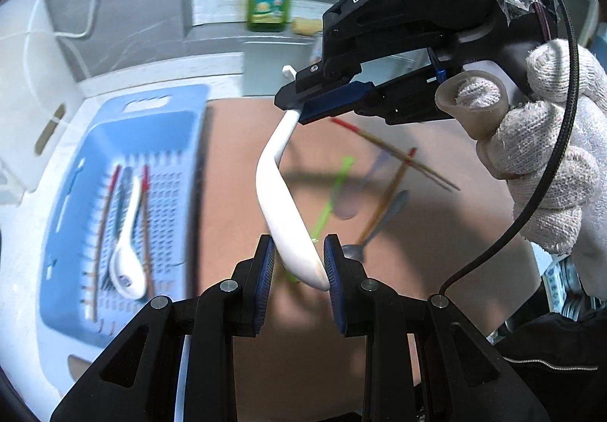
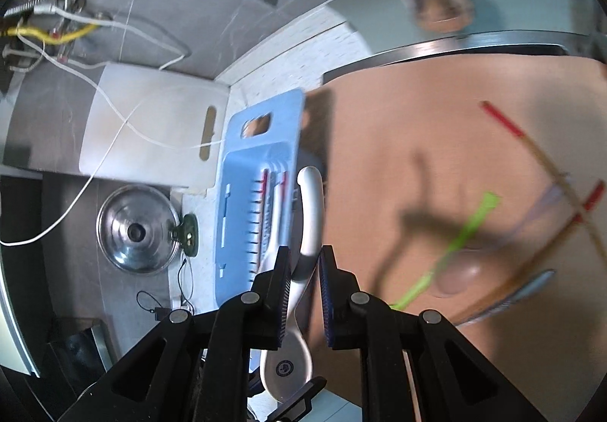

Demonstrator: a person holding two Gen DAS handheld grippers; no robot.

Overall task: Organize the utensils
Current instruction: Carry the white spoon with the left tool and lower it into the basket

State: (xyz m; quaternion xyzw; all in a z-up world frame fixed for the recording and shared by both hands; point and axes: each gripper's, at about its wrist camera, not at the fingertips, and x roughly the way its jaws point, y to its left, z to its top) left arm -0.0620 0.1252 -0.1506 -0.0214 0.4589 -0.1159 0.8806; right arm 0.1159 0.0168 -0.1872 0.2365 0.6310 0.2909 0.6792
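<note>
Left wrist view shows a white ceramic soup spoon (image 1: 279,194) held in the air by both tools at once. The left gripper (image 1: 297,262) has its jaws partly closed on the spoon's bowl end, and the right gripper (image 1: 303,107), carried by a hand in a white knit glove (image 1: 550,156), has its jaws nearly closed on the tip of the handle. From the right wrist view the same spoon (image 2: 309,224) runs between the right gripper (image 2: 305,270) jaws, with its bowl hanging below them.

Left of the spoon, a light blue perforated plastic tray (image 1: 76,194) sits on the white desk (image 1: 22,270). Inside the tray lie a second white ceramic spoon (image 1: 129,262) and red-tipped wooden chopsticks (image 1: 144,224) side by side along its length, with what may be a dark utensil among them, too blurred to tell.

On the tan mat (image 1: 235,164) beyond, loose utensils remain: more red-tipped chopsticks (image 1: 394,152), a green plastic piece (image 1: 334,190) and a metal spoon (image 1: 375,228), all blurred.
</note>
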